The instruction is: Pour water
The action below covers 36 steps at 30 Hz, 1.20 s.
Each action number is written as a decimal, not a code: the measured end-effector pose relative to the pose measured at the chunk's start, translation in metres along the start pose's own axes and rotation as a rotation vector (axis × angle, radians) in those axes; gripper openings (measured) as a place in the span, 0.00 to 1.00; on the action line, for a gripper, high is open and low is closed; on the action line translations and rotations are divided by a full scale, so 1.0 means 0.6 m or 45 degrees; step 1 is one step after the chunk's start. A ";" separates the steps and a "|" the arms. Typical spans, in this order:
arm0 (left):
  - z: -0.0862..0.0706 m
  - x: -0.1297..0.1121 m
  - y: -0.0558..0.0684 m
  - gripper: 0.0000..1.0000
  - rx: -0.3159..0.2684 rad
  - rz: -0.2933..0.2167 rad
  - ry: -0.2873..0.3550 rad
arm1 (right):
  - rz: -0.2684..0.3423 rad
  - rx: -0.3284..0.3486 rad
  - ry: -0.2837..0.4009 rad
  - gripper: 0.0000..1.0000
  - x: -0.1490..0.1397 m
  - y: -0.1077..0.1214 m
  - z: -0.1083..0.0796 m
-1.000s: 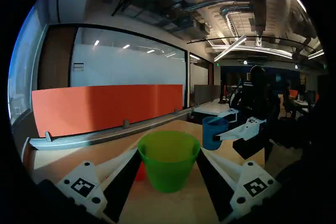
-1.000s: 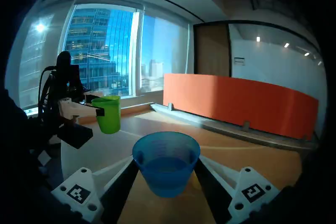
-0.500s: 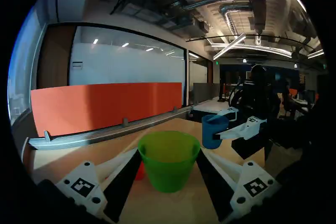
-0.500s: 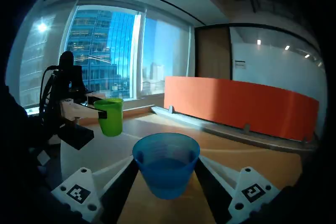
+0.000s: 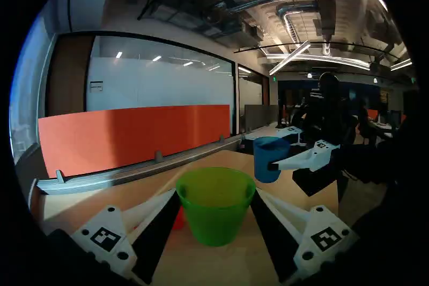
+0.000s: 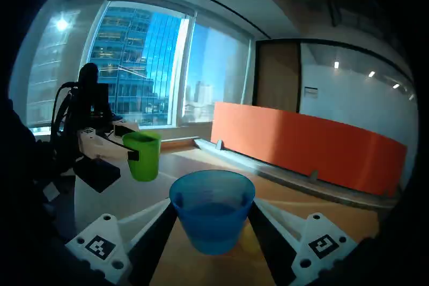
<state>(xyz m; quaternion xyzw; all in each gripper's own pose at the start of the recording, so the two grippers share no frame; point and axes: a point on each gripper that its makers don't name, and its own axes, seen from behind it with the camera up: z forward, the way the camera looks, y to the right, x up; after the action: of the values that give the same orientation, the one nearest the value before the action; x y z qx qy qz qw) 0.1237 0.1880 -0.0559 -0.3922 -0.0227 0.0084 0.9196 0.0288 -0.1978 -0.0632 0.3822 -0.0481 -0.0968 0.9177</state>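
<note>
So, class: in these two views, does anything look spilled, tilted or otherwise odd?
Nothing stands out. The green cup sits upright in the left gripper, the blue cup, holding water, upright in the right gripper; no spill shows on the table.

The left hand-held gripper (image 5: 215,201) clamps an upright green cup (image 5: 215,212).

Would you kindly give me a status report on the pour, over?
Left gripper shut on green cup, upright. Right gripper shut on blue cup, water inside, level. Cups apart, no pour yet; small red object by green cup.
</note>
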 end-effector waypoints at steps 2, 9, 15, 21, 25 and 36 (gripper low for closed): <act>0.001 -0.003 0.002 0.87 0.000 0.002 -0.001 | -0.024 0.000 0.000 0.88 0.007 0.000 0.002; 0.005 -0.009 0.008 0.87 -0.013 -0.003 -0.002 | -0.072 0.022 0.018 0.88 0.033 -0.003 0.011; 0.007 -0.013 0.015 0.87 -0.024 -0.005 0.000 | -0.128 0.030 0.040 0.88 0.063 0.001 0.020; 0.011 -0.018 0.024 0.87 -0.039 -0.003 -0.001 | -0.202 0.044 0.054 0.88 0.091 0.001 0.031; 0.016 -0.020 0.028 0.87 -0.045 -0.002 -0.004 | -0.259 0.051 0.059 0.88 0.106 -0.001 0.040; 0.024 -0.025 0.045 0.87 -0.072 0.002 -0.011 | -0.414 0.051 0.057 0.88 0.132 0.002 0.072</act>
<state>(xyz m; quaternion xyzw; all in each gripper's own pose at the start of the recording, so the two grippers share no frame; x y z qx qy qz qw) 0.1084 0.2167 -0.0658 -0.4179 -0.0266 0.0101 0.9080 0.0993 -0.2441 -0.0307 0.4053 0.0330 -0.2344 0.8830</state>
